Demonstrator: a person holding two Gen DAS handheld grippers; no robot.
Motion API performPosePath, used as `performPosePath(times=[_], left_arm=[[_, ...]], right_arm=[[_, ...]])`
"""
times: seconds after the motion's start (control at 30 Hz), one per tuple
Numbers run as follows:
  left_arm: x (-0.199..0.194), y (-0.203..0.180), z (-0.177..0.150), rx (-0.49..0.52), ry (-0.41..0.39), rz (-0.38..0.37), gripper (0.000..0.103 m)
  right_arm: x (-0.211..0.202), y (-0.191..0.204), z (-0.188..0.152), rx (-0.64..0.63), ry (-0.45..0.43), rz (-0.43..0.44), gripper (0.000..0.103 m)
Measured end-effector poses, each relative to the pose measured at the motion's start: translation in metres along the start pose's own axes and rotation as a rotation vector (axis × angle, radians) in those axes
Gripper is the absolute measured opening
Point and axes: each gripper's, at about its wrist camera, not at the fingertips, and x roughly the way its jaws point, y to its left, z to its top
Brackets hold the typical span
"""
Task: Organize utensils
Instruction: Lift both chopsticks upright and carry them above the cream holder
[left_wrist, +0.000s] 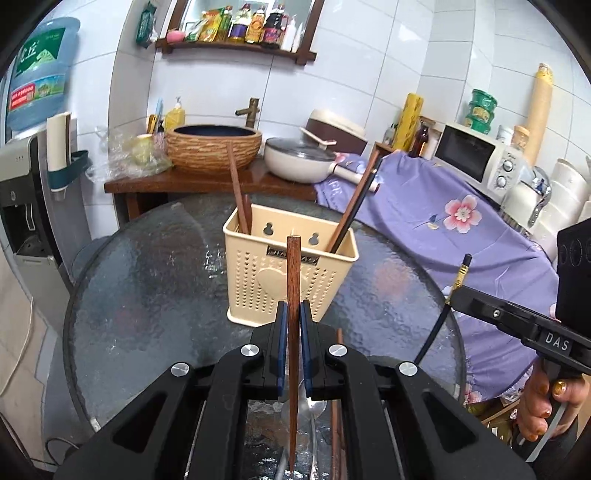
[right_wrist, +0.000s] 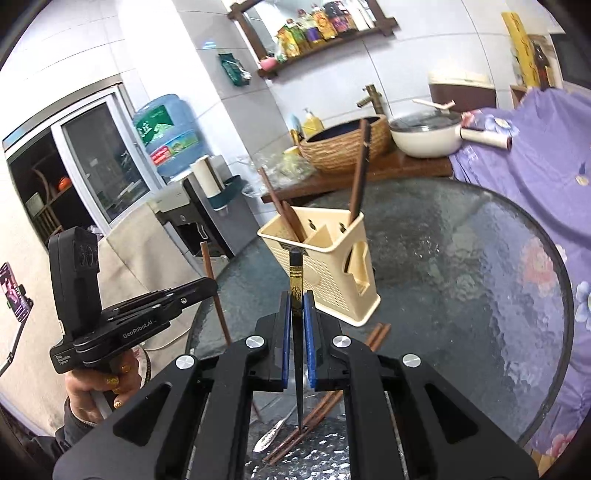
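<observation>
Left gripper (left_wrist: 294, 314): blue pads clamped on a brown wooden chopstick (left_wrist: 293, 280), held upright above the worktop, blunt end up.

Right gripper (right_wrist: 296, 308): blue pads clamped on a black chopstick (right_wrist: 295, 273) with a gold-patterned band near its top, pointed end down. The person's right hand (left_wrist: 543, 402) grips the handle.

Worktop (right_wrist: 480, 266): round, dark textured glass. Lying on it below the grippers: a metal spoon (right_wrist: 271, 435) and several loose brown chopsticks (right_wrist: 317, 410).

Utensil holder (left_wrist: 284, 273): cream plastic, perforated walls, divided into compartments, standing on the worktop beyond both grippers. Left compartment holds brown chopsticks (left_wrist: 236, 188) leaning left; right compartment holds dark chopsticks (left_wrist: 356, 199) leaning right.

Beyond the worktop: wooden counter with a woven-pattern basin (left_wrist: 213, 147) and brass tap (left_wrist: 251, 110); a cream lidded pan (left_wrist: 299, 158); floral purple cloth (left_wrist: 443, 221); white microwave (left_wrist: 476, 155); water dispenser bottle (left_wrist: 40, 74); wall shelf of bottles (left_wrist: 240, 29).
</observation>
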Motion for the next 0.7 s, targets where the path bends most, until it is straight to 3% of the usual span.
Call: performPosePath(times=[0.2, 0.43, 0.7], left_arm=[[-0.017, -0.004, 0.011, 0.016, -0.04, -0.016, 0.007], [-0.039, -0.009, 0.049, 0.022, -0.121, -0.016, 0.007], [-0.061, -0.004, 0.111, -0.022, -0.259, -0.004, 0.007]], right_arm=[[-0.006, 0.019, 0.015, -0.053, -0.018, -0.005, 0.007], [-0.016, 0.039, 0.047, -0.104, -0.072, -0.019, 0.007], [-0.034, 0.068, 0.107, -0.161, -0.226, -0.072, 0.007]])
